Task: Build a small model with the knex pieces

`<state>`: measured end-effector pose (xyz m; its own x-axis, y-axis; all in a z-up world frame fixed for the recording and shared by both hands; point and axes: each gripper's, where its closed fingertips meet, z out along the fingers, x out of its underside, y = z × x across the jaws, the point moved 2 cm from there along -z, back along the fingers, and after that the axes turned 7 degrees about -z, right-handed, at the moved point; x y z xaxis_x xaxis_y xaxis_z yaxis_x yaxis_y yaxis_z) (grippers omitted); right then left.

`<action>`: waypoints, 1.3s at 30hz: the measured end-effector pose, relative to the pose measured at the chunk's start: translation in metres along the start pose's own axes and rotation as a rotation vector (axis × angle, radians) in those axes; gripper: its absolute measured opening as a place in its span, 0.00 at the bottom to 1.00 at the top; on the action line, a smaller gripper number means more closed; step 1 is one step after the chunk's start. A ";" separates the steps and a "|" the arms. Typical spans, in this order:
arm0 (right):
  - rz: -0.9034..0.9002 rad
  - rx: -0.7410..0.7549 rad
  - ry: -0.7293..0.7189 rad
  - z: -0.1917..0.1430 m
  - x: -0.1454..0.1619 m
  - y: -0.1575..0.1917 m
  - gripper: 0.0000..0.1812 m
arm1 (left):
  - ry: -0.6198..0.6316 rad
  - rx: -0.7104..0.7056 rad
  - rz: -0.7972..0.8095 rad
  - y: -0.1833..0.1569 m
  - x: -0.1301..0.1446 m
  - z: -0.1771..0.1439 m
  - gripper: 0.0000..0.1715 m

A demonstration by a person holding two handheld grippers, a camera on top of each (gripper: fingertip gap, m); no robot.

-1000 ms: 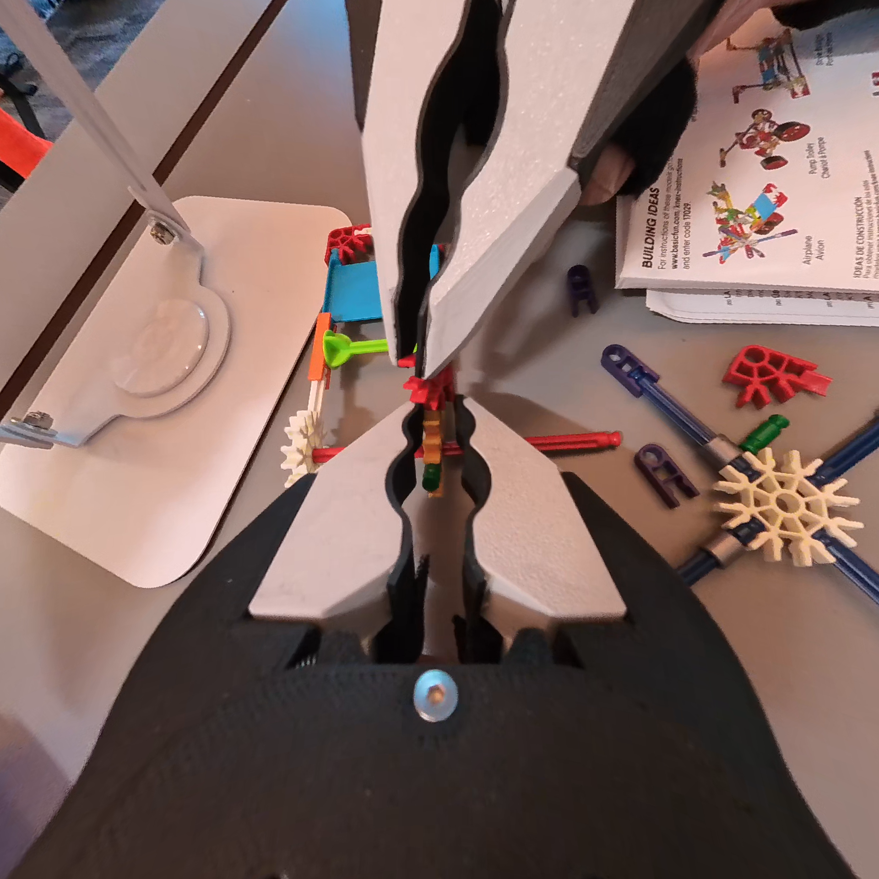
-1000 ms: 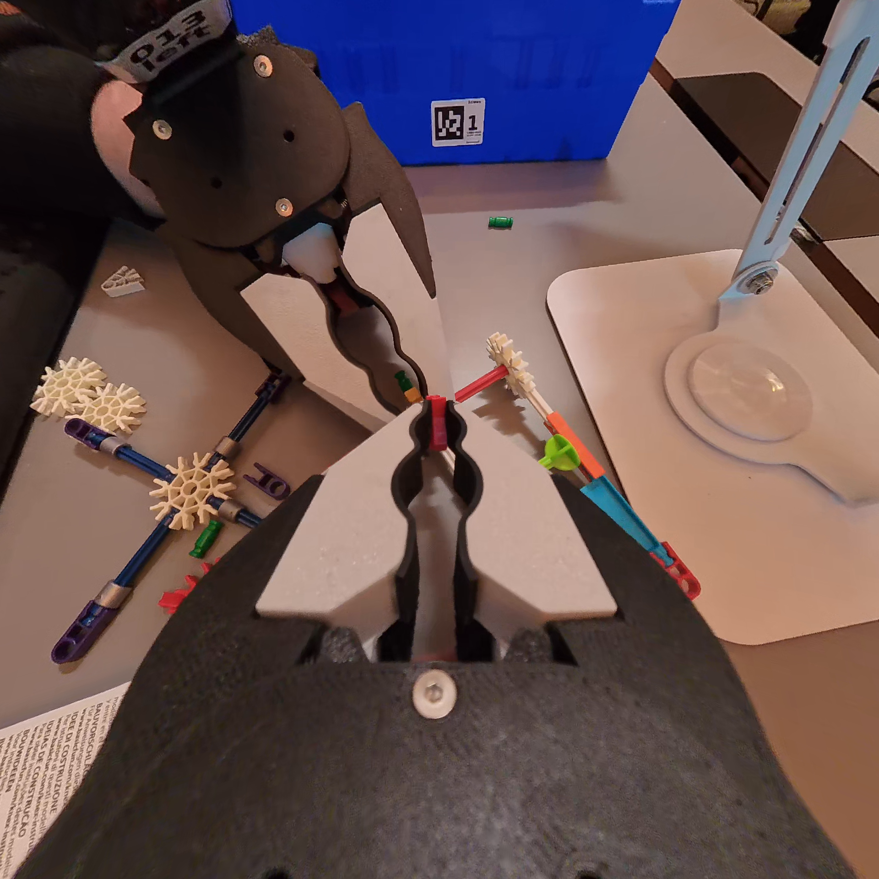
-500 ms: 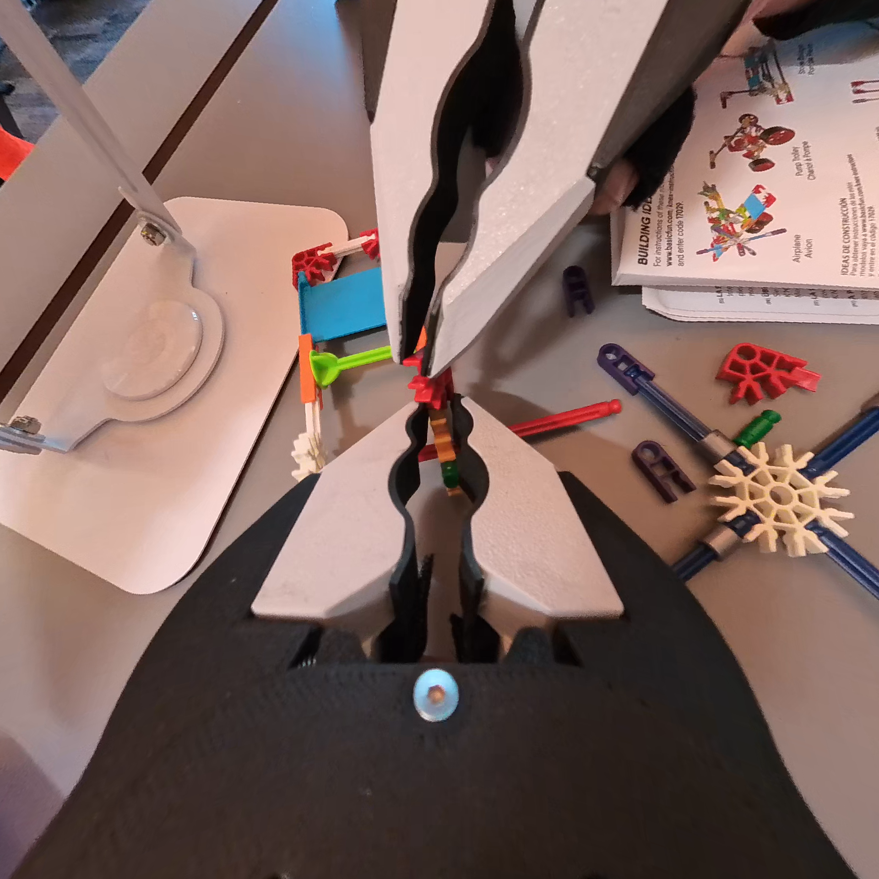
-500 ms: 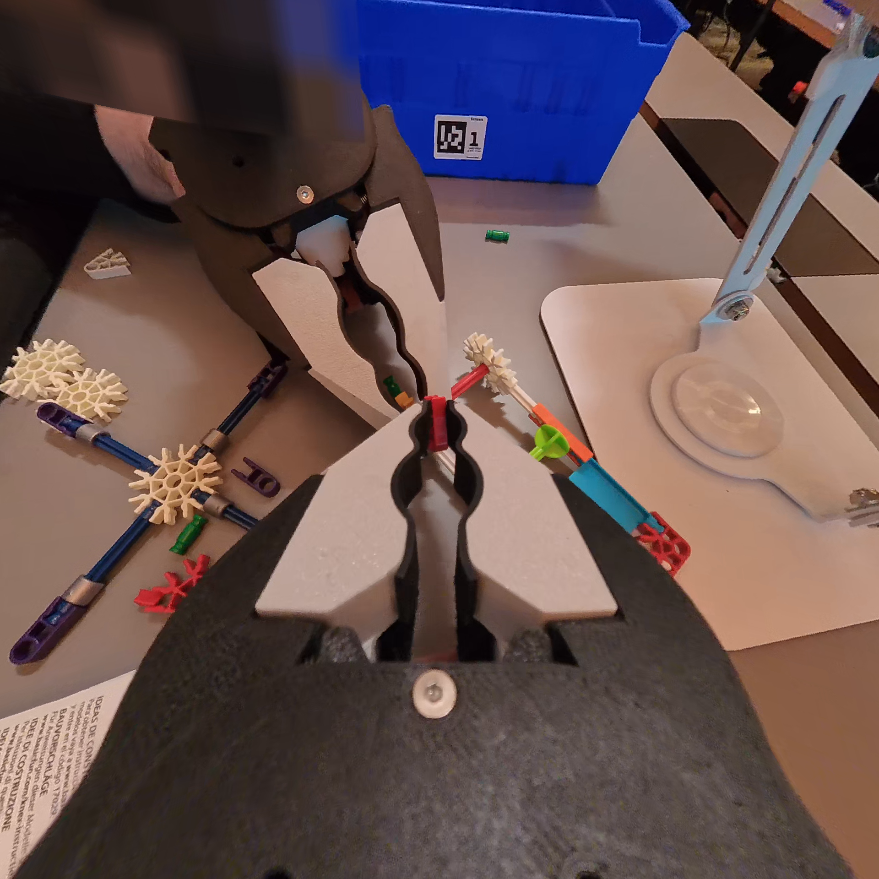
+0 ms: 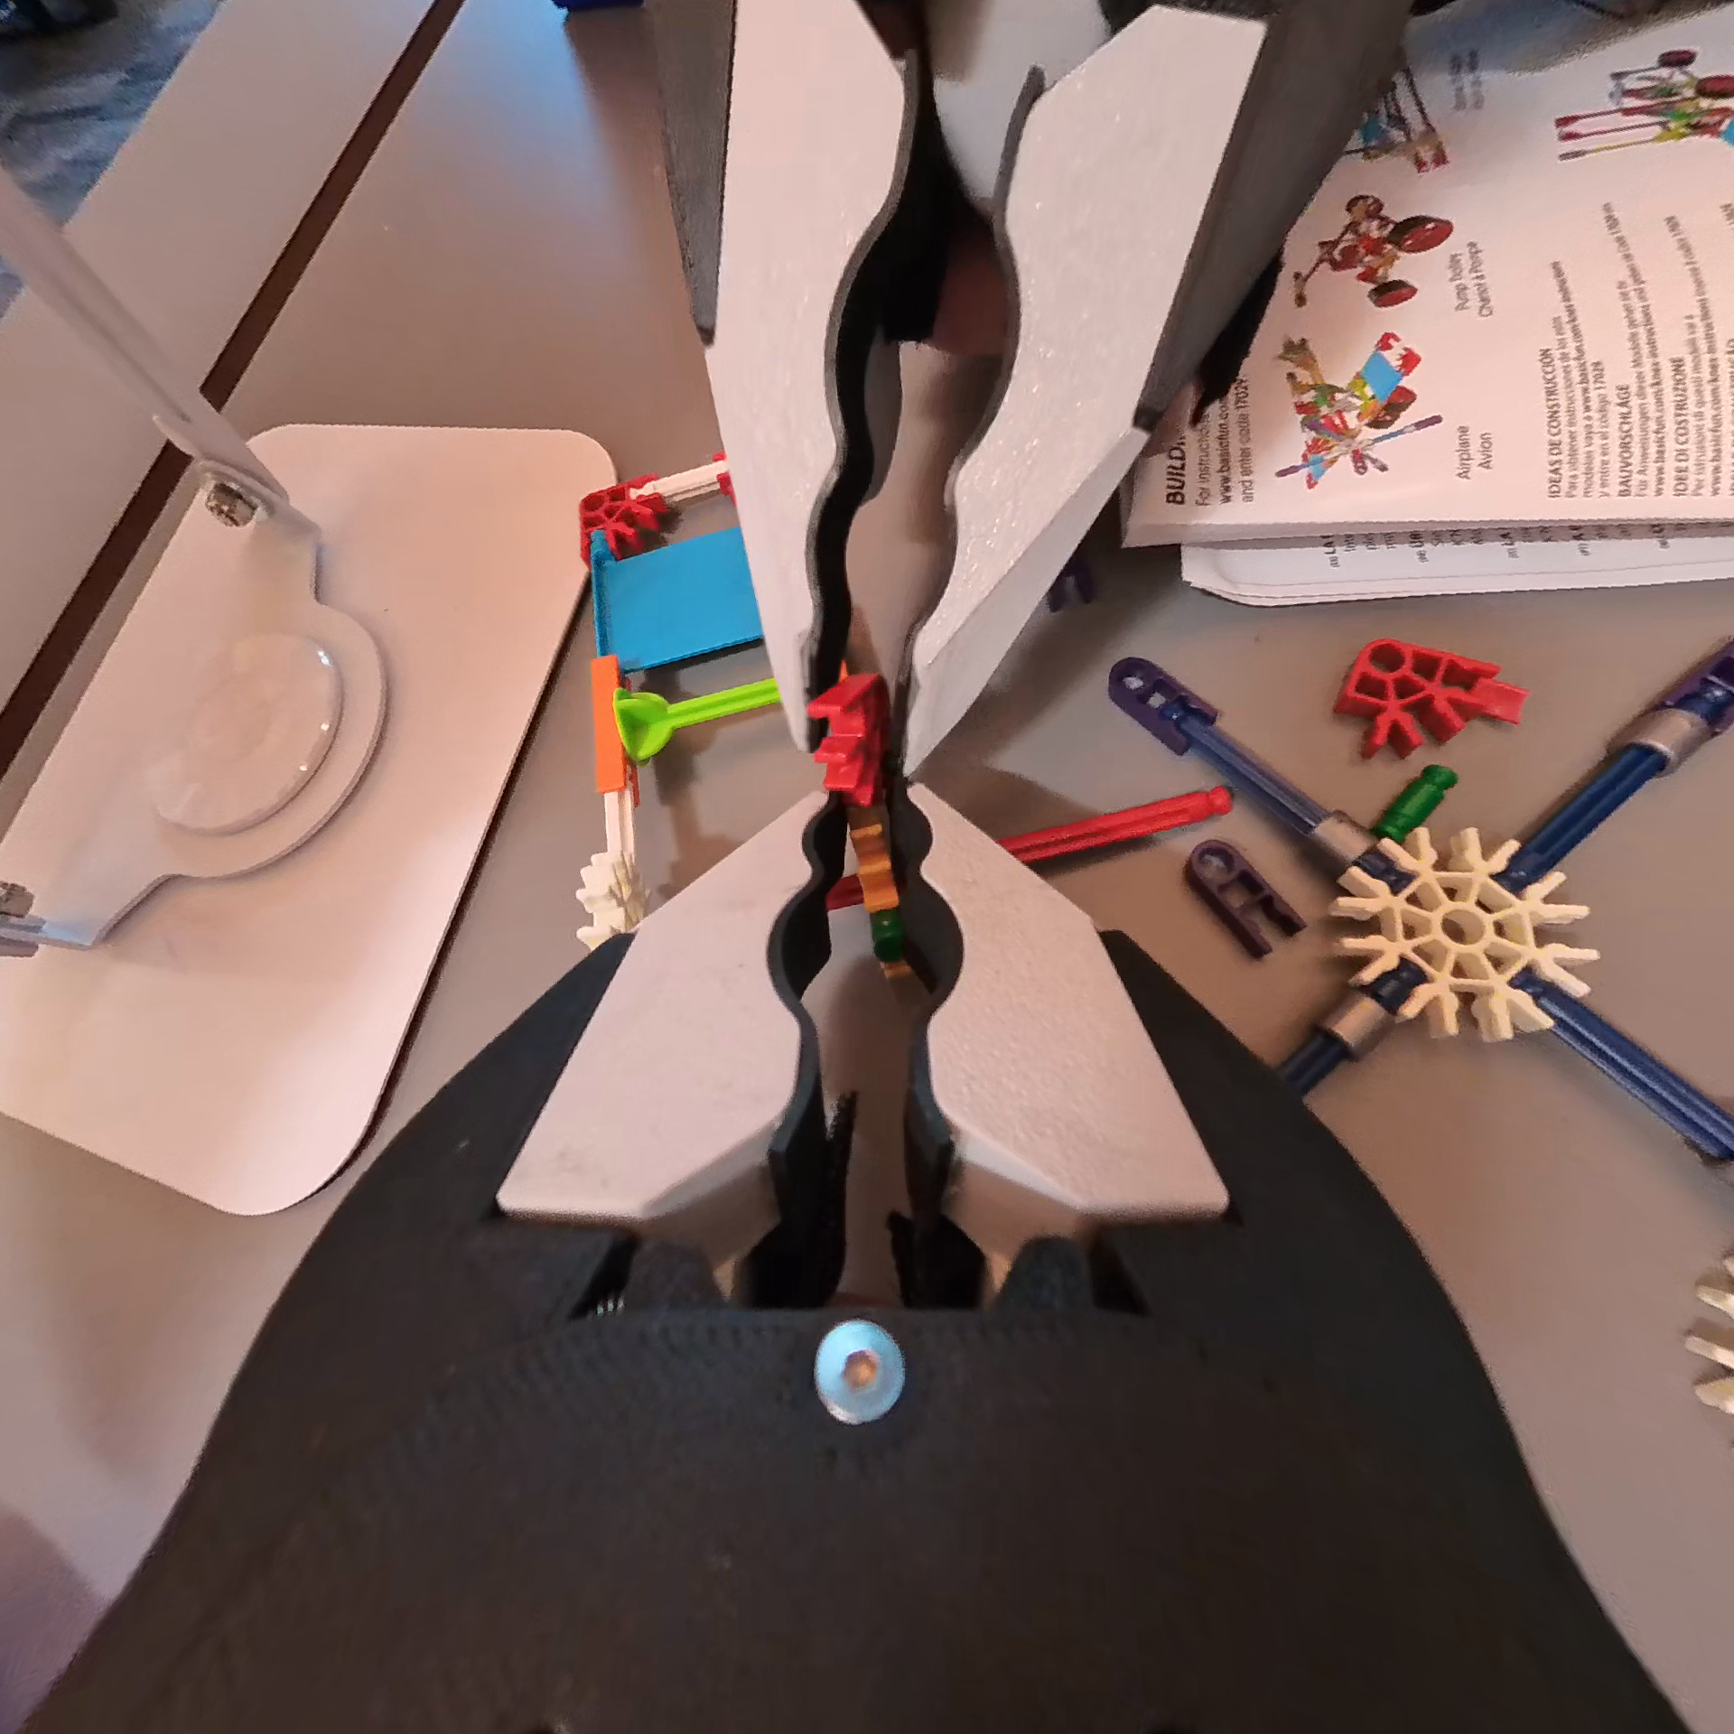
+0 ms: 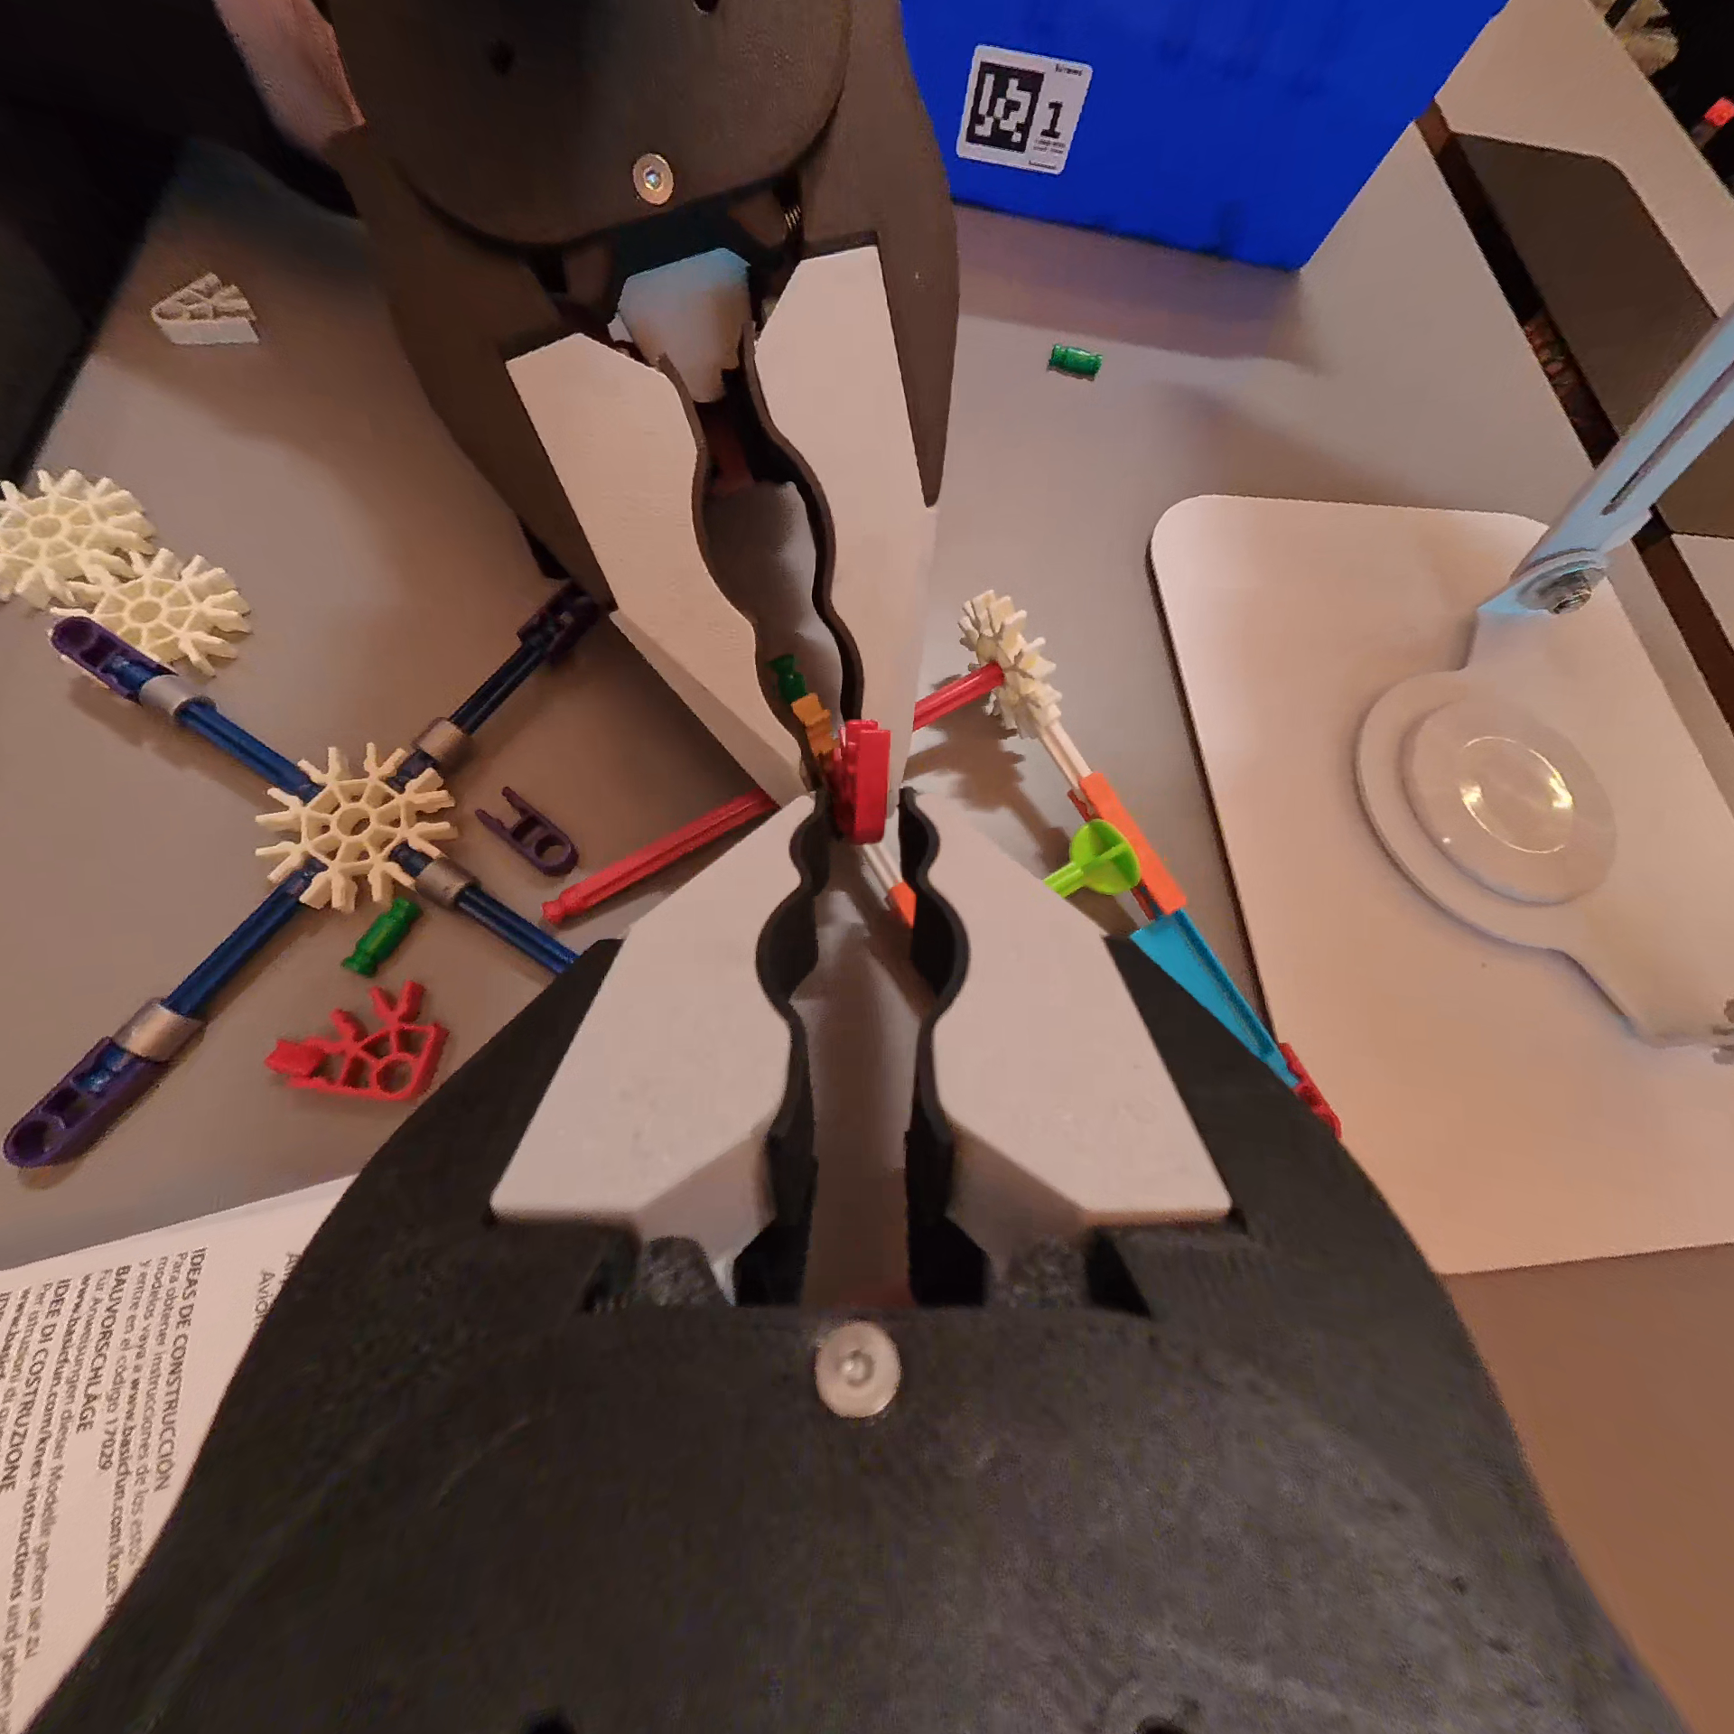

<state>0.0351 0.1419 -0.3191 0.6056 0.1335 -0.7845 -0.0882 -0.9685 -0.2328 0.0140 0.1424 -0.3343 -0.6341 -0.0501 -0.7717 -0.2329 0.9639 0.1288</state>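
My left gripper [image 5: 868,798] is shut on an orange connector [image 5: 877,863] with a short green rod [image 5: 887,929] behind it. A red connector [image 5: 849,741] sits against the orange one's front end. My right gripper [image 6: 861,807] comes from the opposite side, its fingers around the red connector [image 6: 863,779]. They stand open, and a gap shows at the right pad [image 6: 915,826]. A red rod [image 5: 1117,826] runs under the tips to a frame with a blue panel [image 5: 676,600], a lime-green piece [image 5: 647,722] and a white snowflake connector [image 6: 1009,666].
A white stand base [image 5: 235,844] lies left of the frame. A booklet [image 5: 1501,375], a loose red connector [image 5: 1417,694], a purple clip [image 5: 1239,896] and a blue-rod cross with a cream snowflake [image 5: 1459,929] lie to the right. A blue bin [image 6: 1220,113] stands behind. Both grippers' tips are close together, under 4 cm apart. The purple clip [image 5: 1239,896] is about equally far from each gripper, around 7 centimeters. Seen from the right wrist view [image 6: 530,823] as well.
My right gripper's jaws have opened off the red connector that they pinched before. My left gripper stays shut on the orange connector. The frame has turned a little.
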 end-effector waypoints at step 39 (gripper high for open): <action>-0.021 -0.206 -0.053 0.000 0.000 0.027 0.02 | -0.015 0.192 0.018 -0.027 0.003 -0.005 0.01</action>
<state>0.0327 0.1163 -0.3259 0.5623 0.1601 -0.8113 0.0907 -0.9871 -0.1319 0.0149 0.1150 -0.3368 -0.6258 -0.0300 -0.7794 -0.0758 0.9969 0.0225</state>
